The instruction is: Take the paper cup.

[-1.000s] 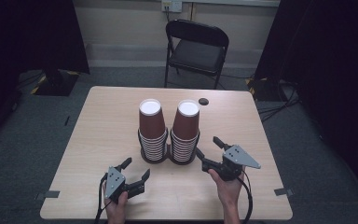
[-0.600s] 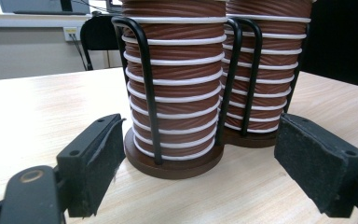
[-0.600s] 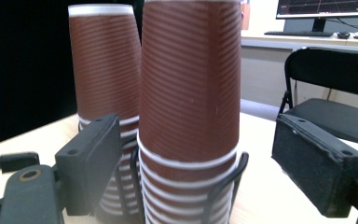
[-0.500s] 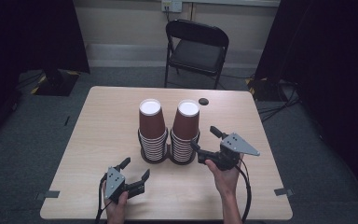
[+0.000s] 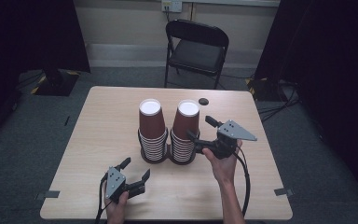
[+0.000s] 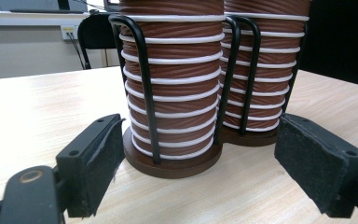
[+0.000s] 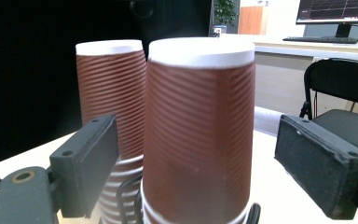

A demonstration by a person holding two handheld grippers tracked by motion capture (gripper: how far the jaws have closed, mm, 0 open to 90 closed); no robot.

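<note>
Right hand point(image 5: 223, 165) up off the bench point(image 5: 98, 140), forearm angled in from the bottom edge, lifting the right gripper point(image 5: 200, 130) level w/ the top of the right cup stack point(image 5: 185, 130). Fingers spread wide, one each side of the top cup point(image 7: 198, 135) in the right gripper view, not touching it — clear gaps both sides. Grey plate on top of the gripper points away to the right, cable hangs down along the forearm.

Left hand point(image 5: 116, 205) low at the near edge, left gripper point(image 5: 135, 169) sitting just above the bench, aimed at the base of the left cup stack point(image 5: 152, 133). Fingers spread here too, nothing between them; holder base point(image 6: 172, 163) sits near, centred ahead in the left gripper view.

Cups: brown, ribbed, white rims, upside down, two tall stacks side by side & just about touching, mid-bench. Each stack sits in a black wire holder point(image 6: 144, 93) on a round dark base; wire loops run up the lower part, top cups poke out above. White rims show as rings down the stacks.

Small dark round thing point(image 5: 203, 101) behind the stacks, apart from them. Black folding chair point(image 5: 196, 49) beyond the far edge of the bench.
</note>
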